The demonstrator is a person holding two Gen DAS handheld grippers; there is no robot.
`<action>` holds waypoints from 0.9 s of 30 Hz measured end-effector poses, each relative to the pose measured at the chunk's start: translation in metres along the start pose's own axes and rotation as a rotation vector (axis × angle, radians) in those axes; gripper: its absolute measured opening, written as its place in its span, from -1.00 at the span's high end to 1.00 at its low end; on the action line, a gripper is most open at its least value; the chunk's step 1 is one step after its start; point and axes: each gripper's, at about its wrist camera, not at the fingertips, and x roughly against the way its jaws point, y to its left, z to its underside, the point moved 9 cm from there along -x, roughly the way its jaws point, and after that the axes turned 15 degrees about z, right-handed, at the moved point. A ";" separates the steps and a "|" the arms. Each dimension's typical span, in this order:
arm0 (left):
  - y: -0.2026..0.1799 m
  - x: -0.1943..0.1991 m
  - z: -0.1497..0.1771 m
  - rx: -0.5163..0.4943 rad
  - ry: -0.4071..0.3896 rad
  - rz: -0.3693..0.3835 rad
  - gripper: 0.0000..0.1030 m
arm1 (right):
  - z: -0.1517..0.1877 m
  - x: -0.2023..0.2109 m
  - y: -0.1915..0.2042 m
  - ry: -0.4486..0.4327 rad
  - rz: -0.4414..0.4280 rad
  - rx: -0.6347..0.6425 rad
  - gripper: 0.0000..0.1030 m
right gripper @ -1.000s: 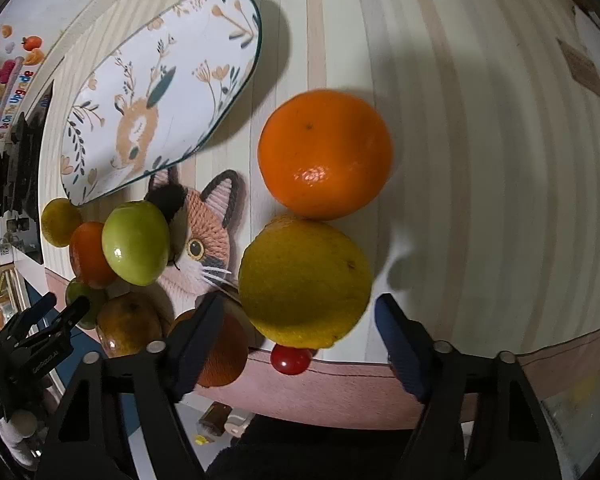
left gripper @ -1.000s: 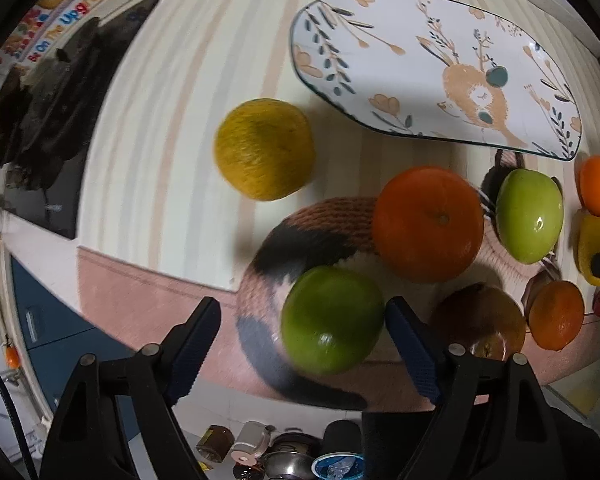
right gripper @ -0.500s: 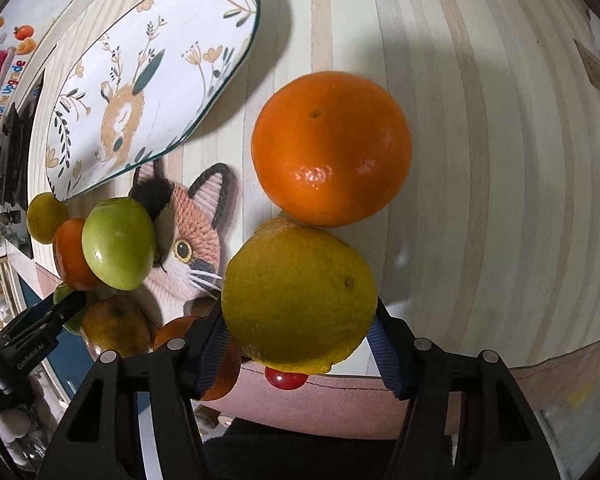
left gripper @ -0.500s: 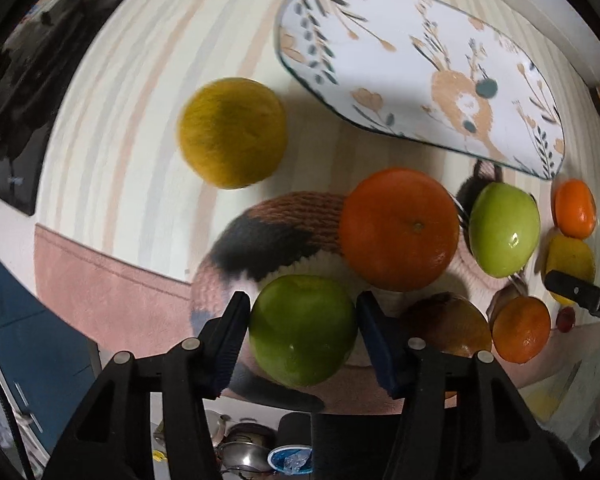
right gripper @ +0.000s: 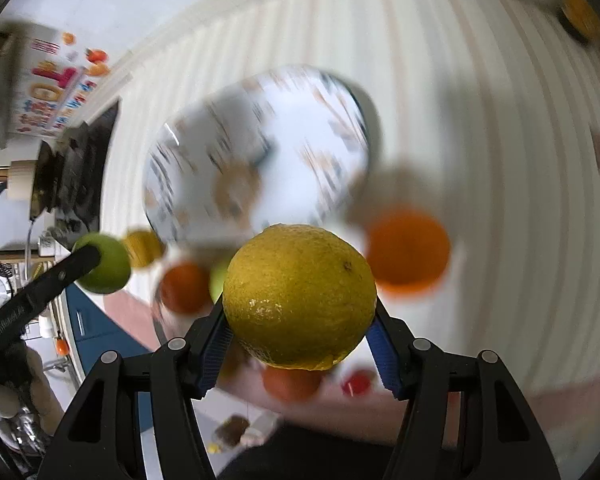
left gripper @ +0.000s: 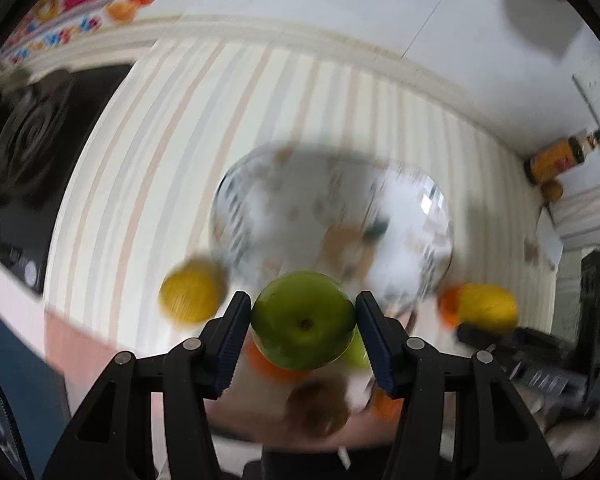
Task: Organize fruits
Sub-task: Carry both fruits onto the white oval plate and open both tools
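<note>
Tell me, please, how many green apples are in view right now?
2. One green apple is clamped in the left tongs; the second green apple lies among the table fruit, partly behind the yellow citrus in the right tongs. Blur may hide others.

Bright, motion-blurred background, fisheye-warped edges

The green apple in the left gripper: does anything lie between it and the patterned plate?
No. In the left wrist view the green apple sits before the plate with nothing between them.
</note>
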 end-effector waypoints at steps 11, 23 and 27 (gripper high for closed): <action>0.024 -0.112 -0.076 0.158 0.180 0.121 0.09 | -0.094 -0.061 0.027 0.000 0.015 0.171 -0.26; 0.020 -0.124 -0.083 0.128 0.206 0.113 0.13 | -0.106 -0.082 0.027 0.039 0.061 0.233 -0.29; 0.020 -0.118 -0.084 0.112 0.186 0.087 0.12 | -0.104 -0.074 0.029 0.053 0.048 0.227 -0.56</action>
